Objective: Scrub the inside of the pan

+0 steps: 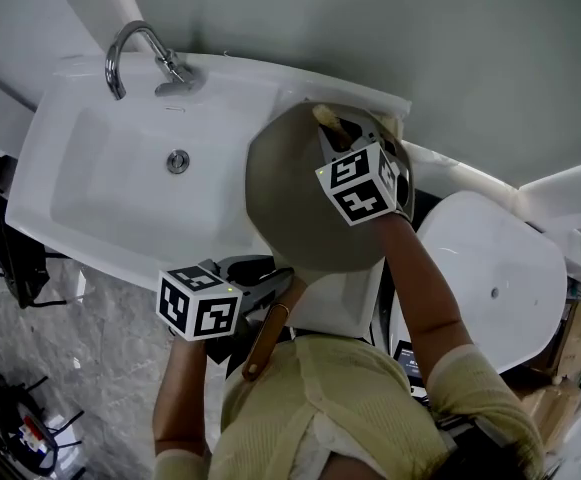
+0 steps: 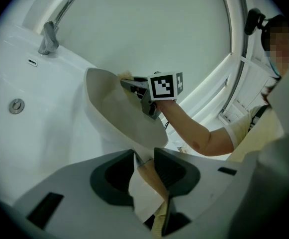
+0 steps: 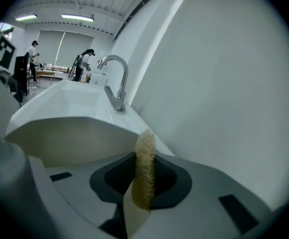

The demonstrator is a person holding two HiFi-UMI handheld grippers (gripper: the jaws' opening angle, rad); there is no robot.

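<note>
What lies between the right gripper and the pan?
A yellowish scrub pad, clamped in the right gripper; the right gripper view shows it standing beside the pan.

1. head view: set above the person's head and facing steeply down, far enough back to take in the whole white rectangular sink (image 1: pixel 80 198), its curved chrome tap (image 1: pixel 135 53) and the round grey pan (image 1: pixel 300 208).
2. left gripper view: rides on the left gripper (image 2: pixel 145 158), low, looking along and up, right behind the tan wooden handle (image 2: pixel 151 178) clamped in its jaws.
3. right gripper view: rides on the right gripper (image 3: pixel 145 166), facing across the pan toward the tap, its lens close behind the straw-coloured fibrous scrubber (image 3: pixel 146 146) pinched between its jaws. the plain grey wall (image 3: pixel 224 83) is near on the right.
4. all three views share the sink, tap and pan. the left gripper view also catches the right gripper.
</note>
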